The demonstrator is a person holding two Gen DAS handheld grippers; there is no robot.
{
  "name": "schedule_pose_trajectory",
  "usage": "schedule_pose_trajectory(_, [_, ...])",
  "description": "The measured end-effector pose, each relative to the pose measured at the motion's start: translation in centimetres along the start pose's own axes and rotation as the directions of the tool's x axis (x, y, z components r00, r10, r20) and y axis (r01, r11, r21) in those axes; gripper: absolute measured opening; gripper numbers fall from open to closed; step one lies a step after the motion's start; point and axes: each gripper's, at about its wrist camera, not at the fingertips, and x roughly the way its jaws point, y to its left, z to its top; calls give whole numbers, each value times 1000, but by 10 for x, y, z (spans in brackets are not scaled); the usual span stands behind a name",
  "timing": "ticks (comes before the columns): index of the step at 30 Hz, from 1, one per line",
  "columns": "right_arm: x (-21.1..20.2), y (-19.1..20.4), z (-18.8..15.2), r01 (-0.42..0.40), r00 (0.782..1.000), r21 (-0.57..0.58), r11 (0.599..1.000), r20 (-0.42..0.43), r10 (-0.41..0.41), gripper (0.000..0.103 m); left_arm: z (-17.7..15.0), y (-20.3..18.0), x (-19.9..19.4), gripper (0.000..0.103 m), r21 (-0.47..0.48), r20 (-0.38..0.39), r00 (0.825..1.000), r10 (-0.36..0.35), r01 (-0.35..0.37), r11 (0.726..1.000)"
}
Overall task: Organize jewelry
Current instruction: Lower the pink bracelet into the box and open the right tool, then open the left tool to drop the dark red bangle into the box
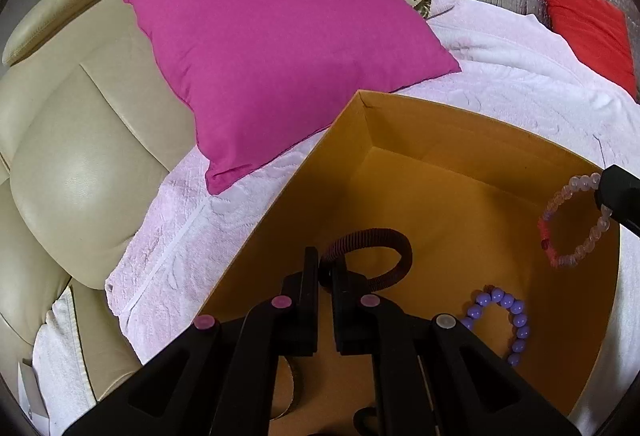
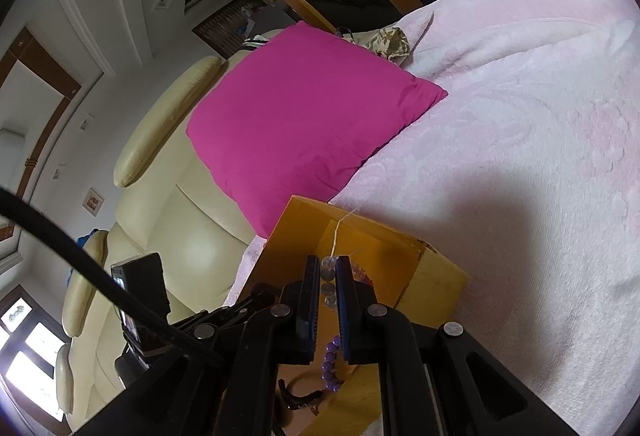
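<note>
Over the yellow box on the pink blanket, the left gripper pinches one end of a dark ribbed bangle. A purple bead bracelet lies on the box floor. The right gripper pinches a clear bead bracelet, hanging inside the box.

Both wrist views close above box

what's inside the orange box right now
On the orange box's floor lies a purple bead bracelet. The left gripper holds a dark coiled bracelet inside; the right gripper dangles a clear bead bracelet. The near floor is hidden by the fingers.
</note>
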Motion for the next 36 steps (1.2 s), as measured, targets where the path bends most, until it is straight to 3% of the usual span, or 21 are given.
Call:
schedule_pose_trajectory(26, [4, -5, -1, 5, 1000, 16, 1000, -8, -4, 12, -3, -6, 10, 6, 12, -23, 1000, 5, -5, 1000])
schedule_pose_trajectory(28, [4, -5, -2, 5, 1000, 15, 1000, -7, -5, 12, -3, -6, 11, 13, 15, -30, 999, 11, -10, 1000])
schedule_pose_trajectory(30, [3, -4, -2, 3, 1000, 16, 1000, -8, -2, 12, -3, -6, 10, 39, 12, -29, 999, 17, -17, 1000])
schedule_pose_trajectory(31, [3, -4, -2, 2, 1000, 16, 1000, -7, -2, 12, -4, -5, 7, 44, 12, -17, 1000, 24, -24, 1000])
schedule_pose_trajectory(36, [-1, 0, -2, -4, 1000, 11, 1000, -1, 4, 12, -2, -3, -7, 53, 18, 22, 999, 35, -35, 999])
